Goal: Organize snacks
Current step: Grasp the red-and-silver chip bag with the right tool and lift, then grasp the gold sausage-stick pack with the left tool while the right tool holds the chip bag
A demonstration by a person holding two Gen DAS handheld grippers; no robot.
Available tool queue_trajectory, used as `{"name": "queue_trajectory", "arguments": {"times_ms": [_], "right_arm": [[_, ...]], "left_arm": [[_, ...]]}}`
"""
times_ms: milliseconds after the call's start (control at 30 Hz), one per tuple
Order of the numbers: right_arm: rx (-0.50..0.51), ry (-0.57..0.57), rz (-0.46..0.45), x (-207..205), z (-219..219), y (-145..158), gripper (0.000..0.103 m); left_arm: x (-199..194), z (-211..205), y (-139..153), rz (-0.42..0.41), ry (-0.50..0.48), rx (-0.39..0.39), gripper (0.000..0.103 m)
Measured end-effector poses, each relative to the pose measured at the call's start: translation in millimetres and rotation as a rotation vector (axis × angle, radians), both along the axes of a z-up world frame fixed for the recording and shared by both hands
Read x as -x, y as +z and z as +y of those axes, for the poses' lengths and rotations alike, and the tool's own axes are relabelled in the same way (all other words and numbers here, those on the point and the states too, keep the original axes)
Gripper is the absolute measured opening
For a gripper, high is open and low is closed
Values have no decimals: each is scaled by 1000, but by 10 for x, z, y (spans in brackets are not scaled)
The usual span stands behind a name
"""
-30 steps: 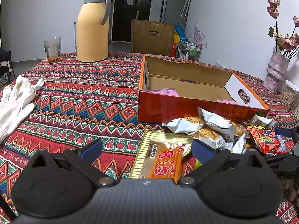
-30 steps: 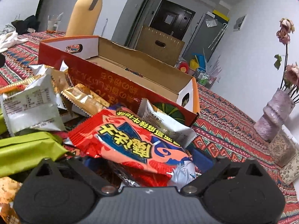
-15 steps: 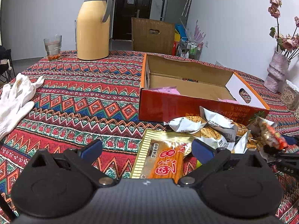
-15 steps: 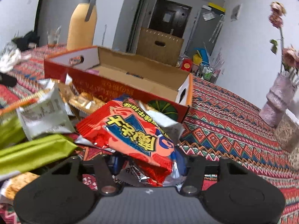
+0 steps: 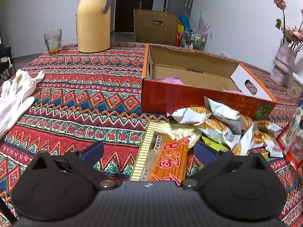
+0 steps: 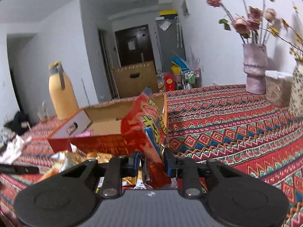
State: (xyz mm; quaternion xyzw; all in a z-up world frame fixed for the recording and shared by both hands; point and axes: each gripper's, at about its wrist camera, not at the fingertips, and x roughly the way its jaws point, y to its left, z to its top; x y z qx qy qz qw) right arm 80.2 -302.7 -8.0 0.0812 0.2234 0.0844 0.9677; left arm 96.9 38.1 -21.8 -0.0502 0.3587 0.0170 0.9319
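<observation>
Right wrist view: the right gripper (image 6: pixel 151 165) is shown with its jaws pressed onto the lower end of a red snack packet (image 6: pixel 146 130), which is held upright and clear of the tabletop (image 6: pixel 236 128), in front of the near wall of an open cardboard box (image 6: pixel 98 141). The packet is judged light, soft and crinkly, with a slick foil skin; a pinch on a sealed edge should be safer than one on the puffed middle, where the contents could be crushed. In the left wrist view the left gripper (image 5: pixel 148 151) is seen with jaws spread wide, nothing between them, above an orange stick-snack packet (image 5: pixel 166 160) at the near edge of a pile of silver packets (image 5: pixel 217 121). The bottom of the held packet is hidden behind the jaws, its print is blurred, and in the left view it is cut off at the right edge. Pink wrappers (image 5: pixel 168 80) in the box are largely hidden by its wall.
</observation>
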Motion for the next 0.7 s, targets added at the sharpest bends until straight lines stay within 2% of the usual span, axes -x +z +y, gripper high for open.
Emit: {"name": "queue_trajectory", "arguments": {"times_ms": [100, 133, 267, 500, 600, 700], "right_arm": [[-36, -7, -13, 50, -26, 26, 24], [-45, -10, -18, 65, -29, 35, 21], [-78, -16, -36, 126, -84, 63, 21], [-49, -18, 6, 96, -52, -51, 21], [-19, -25, 29, 63, -11, -106, 28], [-7, -30, 52, 19, 8, -162, 28]], "left_arm": [[-17, -33, -29, 21, -13, -20, 103], [-27, -41, -44, 30, -17, -23, 103], [-79, -74, -114, 70, -30, -34, 103], [-130, -94, -193, 108, -31, -30, 103], [-133, -100, -199, 109, -33, -33, 103], [-141, -102, -204, 110, -32, -33, 103]]}}
